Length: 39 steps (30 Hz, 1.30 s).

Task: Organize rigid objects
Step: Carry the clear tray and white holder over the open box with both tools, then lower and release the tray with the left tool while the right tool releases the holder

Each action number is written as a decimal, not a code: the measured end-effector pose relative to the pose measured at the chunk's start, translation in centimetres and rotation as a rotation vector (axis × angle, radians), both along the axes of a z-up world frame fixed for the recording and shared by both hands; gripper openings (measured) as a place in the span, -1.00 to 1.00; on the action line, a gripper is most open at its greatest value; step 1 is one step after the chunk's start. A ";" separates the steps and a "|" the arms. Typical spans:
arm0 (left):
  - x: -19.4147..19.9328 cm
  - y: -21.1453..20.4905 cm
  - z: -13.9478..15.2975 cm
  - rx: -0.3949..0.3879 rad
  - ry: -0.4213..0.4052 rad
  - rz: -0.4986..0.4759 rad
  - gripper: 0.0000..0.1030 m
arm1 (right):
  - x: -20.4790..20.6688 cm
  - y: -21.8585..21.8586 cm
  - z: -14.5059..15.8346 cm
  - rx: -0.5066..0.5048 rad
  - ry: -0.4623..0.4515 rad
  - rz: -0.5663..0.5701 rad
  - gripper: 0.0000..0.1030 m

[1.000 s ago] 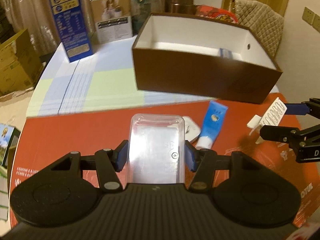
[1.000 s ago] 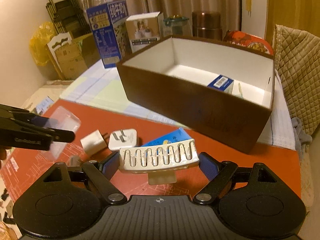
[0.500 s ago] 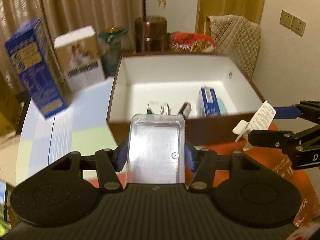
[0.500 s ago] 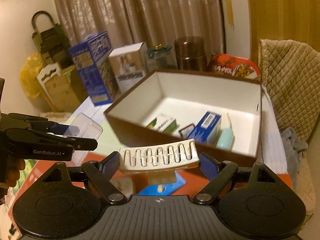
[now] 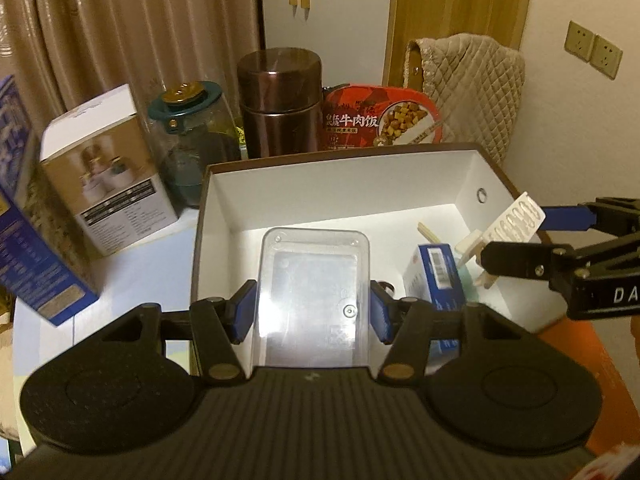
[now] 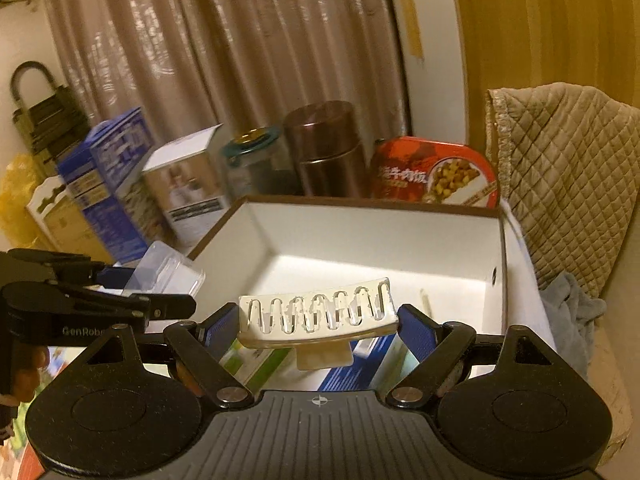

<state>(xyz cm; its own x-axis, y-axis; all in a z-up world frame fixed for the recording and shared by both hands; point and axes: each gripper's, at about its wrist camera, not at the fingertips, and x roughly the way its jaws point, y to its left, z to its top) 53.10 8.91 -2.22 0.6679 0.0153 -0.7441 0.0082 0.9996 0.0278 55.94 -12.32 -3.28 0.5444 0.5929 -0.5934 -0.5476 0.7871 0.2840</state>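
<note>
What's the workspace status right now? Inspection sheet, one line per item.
Surface: table with pale checked cloth.
Job's things: clear plastic case and white hair claw clip, both over the open brown box; blue carton inside.
Clutter: cartons, glass jar, brown canister, red food tub.
Grippers: left gripper shut on case; right gripper shut on clip.
Cables: nothing seen.
Surroundings: curtain, quilted chair cover.

Black ribbed left gripper, right gripper; blue fingers, brass screws.
</note>
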 end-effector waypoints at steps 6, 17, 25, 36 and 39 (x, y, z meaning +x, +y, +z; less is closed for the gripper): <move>4.5 -0.1 -1.9 0.004 0.034 -0.010 0.03 | 3.8 0.7 -1.2 -0.003 0.015 -0.045 0.59; 10.3 -1.0 -5.2 0.061 0.087 -0.048 0.04 | 8.1 1.7 -3.6 -0.037 0.034 -0.101 0.59; 12.9 -1.3 -7.1 0.061 0.102 -0.037 0.09 | 9.3 1.7 -4.1 -0.042 0.043 -0.138 0.59; 12.4 -0.3 -6.5 0.048 0.105 -0.019 0.17 | 10.0 2.0 -4.6 0.008 0.066 -0.164 0.59; 11.9 0.1 -6.4 0.048 0.105 -0.015 0.17 | 10.3 1.8 -4.3 0.044 0.081 -0.205 0.63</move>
